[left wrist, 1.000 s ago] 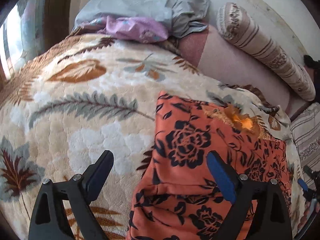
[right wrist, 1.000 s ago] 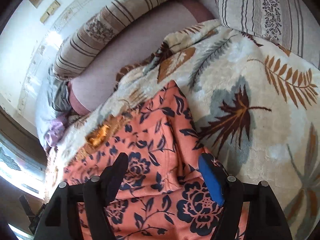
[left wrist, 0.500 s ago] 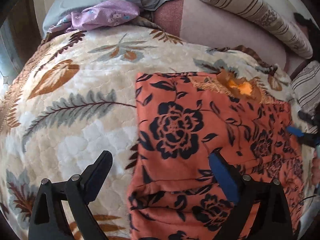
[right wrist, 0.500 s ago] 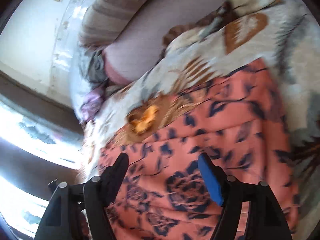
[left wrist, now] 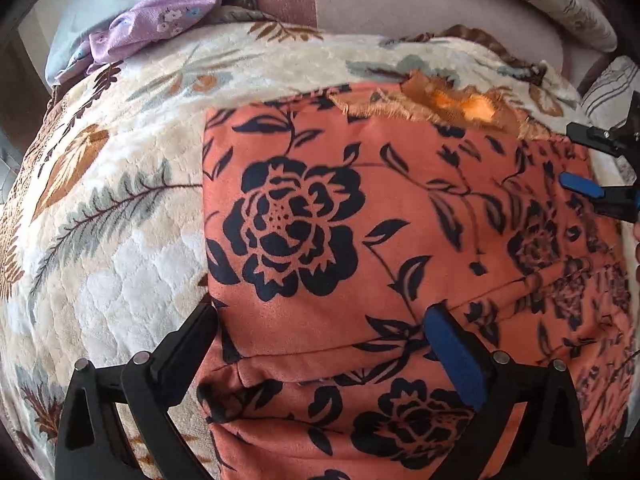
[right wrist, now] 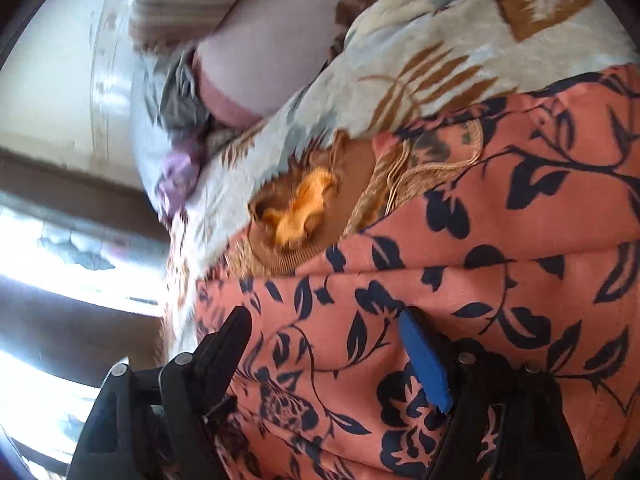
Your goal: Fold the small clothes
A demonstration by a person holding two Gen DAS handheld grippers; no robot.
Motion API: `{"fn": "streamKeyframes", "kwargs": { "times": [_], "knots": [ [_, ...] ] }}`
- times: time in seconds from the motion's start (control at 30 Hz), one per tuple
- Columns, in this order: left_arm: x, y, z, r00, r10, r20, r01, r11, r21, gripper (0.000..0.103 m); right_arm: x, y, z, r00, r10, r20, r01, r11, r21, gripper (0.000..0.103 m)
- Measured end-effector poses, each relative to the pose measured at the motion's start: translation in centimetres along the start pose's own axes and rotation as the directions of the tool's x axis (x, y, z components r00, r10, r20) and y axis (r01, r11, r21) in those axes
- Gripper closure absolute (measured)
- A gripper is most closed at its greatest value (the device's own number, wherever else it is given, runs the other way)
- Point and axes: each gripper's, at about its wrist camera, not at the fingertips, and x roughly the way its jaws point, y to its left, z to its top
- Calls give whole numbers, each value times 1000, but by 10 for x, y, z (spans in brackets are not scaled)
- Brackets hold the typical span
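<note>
- Orange garment of soft cloth with a dark blue flower print lies spread on the cream plush blanket with brown and grey leaf pattern, which covers the bed.
- At the far left a lilac flowered cloth lies on a pale blue pillow; both are well apart from the garment.
- Left gripper stands over the garment's near left corner. Its jaws have just been opening and are now wide; the corner lies between them, but the pads do not press on it.
- Near edge of the garment shows a fold line or hem, so maybe one fold is already made; I cannot tell for sure.
- At the far edge a tan ribbed band shows, possibly the waist.
- Right gripper hovers over the garment's right part, with jaws apart and nothing held.
- In my judgement the folding is at an early stage: the garment is mostly flat, and the main folds are not yet done.
</note>
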Motion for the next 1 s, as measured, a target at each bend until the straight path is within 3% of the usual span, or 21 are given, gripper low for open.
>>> {"fn": "streamKeyframes", "kwargs": {
  "times": [0.03,0.1,0.13,0.17,0.27,0.3,0.33,0.4,0.47,0.53,0.63,0.7,0.8,0.87,0.9,0.97,1.0],
  "knots": [
    [-10,3,3,998,-30,51,30,1000,-8,1,-3,12,-5,998,56,-8,-57,998,-39,21],
    [-17,17,13,993,-19,119,24,999,-41,1,13,26,-19,974,165,-158,-180,980,-88,13],
    [-10,28,19,994,-11,105,20,996,-84,1,27,29,-27,972,106,-209,-138,980,-145,13],
    [0,41,26,997,-28,74,39,988,-147,1,39,23,-32,975,-6,-223,-37,981,-189,13],
    [42,82,29,992,-117,-49,96,942,-320,2,24,14,-32,992,31,-123,-41,996,-74,17],
    [41,80,33,995,-89,-34,75,951,-301,2,15,23,-34,996,18,-91,-27,994,-102,16],
    [37,72,38,999,-40,-28,31,966,-256,2,8,33,-39,996,53,-79,-63,989,-137,15],
    [35,56,44,999,45,-8,-46,985,-166,2,14,38,-47,979,141,-149,-167,970,-179,14],
    [36,52,42,998,63,-15,-65,981,-183,2,36,14,-47,983,-5,-183,-28,984,-176,14],
    [22,48,33,999,49,10,-46,976,-215,2,15,-4,-42,988,102,-116,-108,993,-44,21],
    [-5,34,17,991,49,122,-30,988,-153,2,-18,-3,-31,997,74,-17,-75,994,-83,20],
    [-12,20,12,988,38,151,-24,995,-99,2,-29,-22,-20,997,79,-1,-79,997,-23,20],
    [-6,2,4,992,8,125,-5,1000,-27,1,-39,-79,11,997,64,31,-67,990,124,20],
    [6,-3,-4,997,50,56,-49,999,-6,1,-56,-119,32,971,207,117,-232,934,271,23],
    [3,-4,-14,997,66,47,-66,998,-15,1,-63,-125,41,967,199,156,-239,924,299,23],
    [-7,2,-25,997,34,72,-30,998,-55,1,-81,-122,57,973,95,212,-151,951,268,19],
    [-12,5,-29,997,22,78,-16,997,-74,1,-82,-122,64,972,100,213,-154,955,255,16]
  ]
}}
